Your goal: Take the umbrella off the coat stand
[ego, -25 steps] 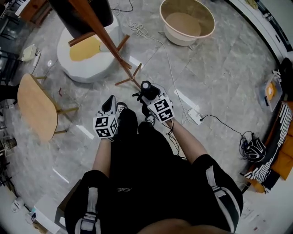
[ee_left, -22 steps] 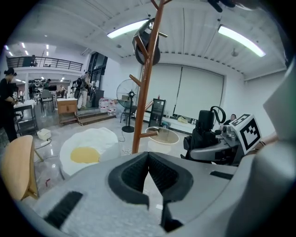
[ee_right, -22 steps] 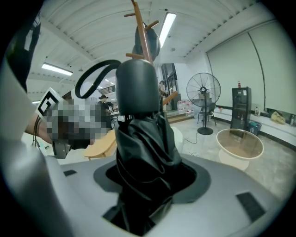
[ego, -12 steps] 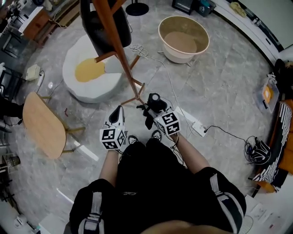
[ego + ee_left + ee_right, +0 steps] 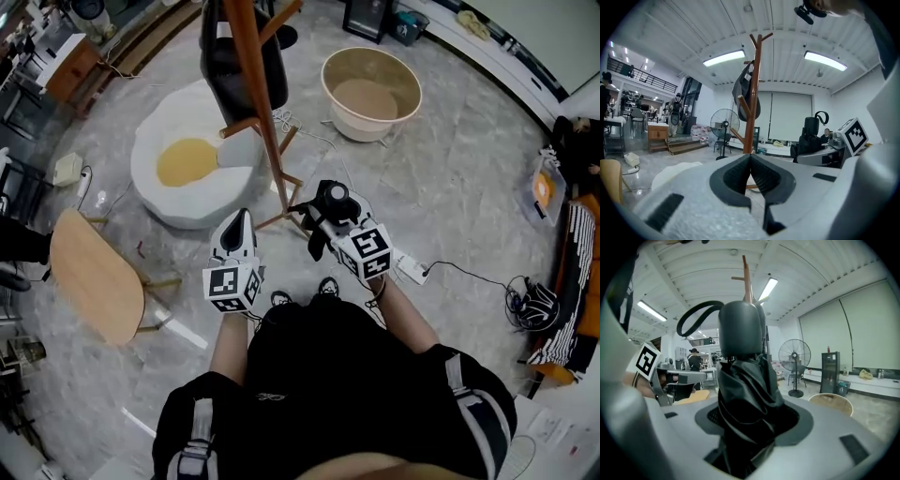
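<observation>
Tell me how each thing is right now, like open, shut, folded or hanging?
Umbrella: folded up, off the coat stand, clamped in the right hand-held gripper.
Right hand-held gripper: shut on the umbrella.
Left hand-held gripper: shut, empty.
Coat stand: standing upright.
Bag: hanging on the coat stand.

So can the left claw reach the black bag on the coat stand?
Probably yes: the left claw is shut and empty, the coat stand rises straight ahead with nothing between, though the black bag hangs high up it.

The floor (image 5: 450,178) is carrying a stand (image 5: 269,150), tub (image 5: 371,94), cushion (image 5: 192,192), table (image 5: 94,286) and power strip (image 5: 411,269) (cord (image 5: 459,266) trailing).
</observation>
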`<state>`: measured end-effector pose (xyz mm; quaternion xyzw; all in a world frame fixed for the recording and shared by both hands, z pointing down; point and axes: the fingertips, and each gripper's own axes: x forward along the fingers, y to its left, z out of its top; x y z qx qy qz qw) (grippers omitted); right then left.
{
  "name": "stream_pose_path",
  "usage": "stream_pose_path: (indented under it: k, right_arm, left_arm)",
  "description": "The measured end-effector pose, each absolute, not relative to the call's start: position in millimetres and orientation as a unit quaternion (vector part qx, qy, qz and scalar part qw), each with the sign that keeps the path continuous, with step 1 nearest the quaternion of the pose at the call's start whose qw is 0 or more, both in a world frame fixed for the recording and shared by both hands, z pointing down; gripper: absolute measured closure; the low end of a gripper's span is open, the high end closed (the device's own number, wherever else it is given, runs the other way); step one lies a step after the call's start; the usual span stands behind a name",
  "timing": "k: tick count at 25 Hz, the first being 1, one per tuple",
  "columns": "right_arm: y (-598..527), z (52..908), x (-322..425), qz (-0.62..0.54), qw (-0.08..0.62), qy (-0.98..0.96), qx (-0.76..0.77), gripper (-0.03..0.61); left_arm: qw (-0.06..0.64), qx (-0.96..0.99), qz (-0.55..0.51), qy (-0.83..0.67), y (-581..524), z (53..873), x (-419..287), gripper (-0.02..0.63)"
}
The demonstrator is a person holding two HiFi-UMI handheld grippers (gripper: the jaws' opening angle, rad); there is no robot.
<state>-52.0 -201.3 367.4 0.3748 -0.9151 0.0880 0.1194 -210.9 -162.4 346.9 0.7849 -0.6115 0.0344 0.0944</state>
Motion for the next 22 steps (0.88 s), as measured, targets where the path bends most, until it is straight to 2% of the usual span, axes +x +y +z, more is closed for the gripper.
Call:
stream_pose_path:
  k: [12, 22]
  right_arm:
    - [-203, 331, -44, 0.075, 0.092, -0.911, 0.395, 0.334]
    - [-194, 326, -41, 0.067, 0.083, -0.91, 0.401, 0.334]
  left_arm:
    - [0.052, 0.795, 0.013, -0.605, -168, 311, -212, 0.615]
    - [0.055, 0.801, 0.014, -0.596, -161, 316, -201, 0.615]
